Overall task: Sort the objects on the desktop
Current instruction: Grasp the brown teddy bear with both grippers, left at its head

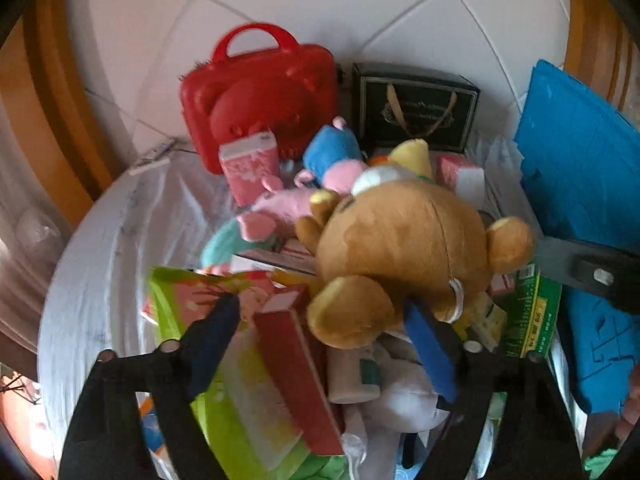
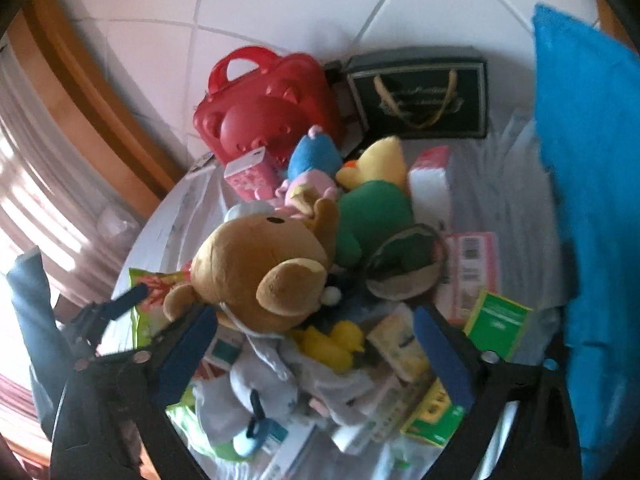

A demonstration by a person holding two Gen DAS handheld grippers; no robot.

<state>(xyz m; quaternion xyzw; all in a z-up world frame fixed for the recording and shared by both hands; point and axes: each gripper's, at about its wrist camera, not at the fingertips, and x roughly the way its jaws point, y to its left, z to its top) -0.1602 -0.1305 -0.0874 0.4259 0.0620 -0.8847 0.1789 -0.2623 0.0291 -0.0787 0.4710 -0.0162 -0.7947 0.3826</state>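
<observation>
A round table [image 1: 100, 240] holds a heap of toys and boxes. A brown plush bear [image 1: 408, 248] lies on top; it also shows in the right wrist view [image 2: 264, 264]. My left gripper [image 1: 332, 332] is open above the heap, its fingers on either side of a red box [image 1: 296, 364] and the bear's foot. My right gripper [image 2: 320, 340] is open above a yellow toy [image 2: 332, 344] and a grey plush [image 2: 260, 384], just below the bear. Neither holds anything. The left gripper also shows at the left of the right wrist view [image 2: 120, 304].
A red plastic case [image 1: 260, 96] and a dark gift box [image 1: 416, 108] stand at the back. A blue bin [image 1: 584, 184] stands at the right. Pink boxes [image 1: 250, 168], a green box [image 2: 500, 320], a blue and pink plush [image 1: 336, 156] and a green packet [image 1: 188, 300] lie around.
</observation>
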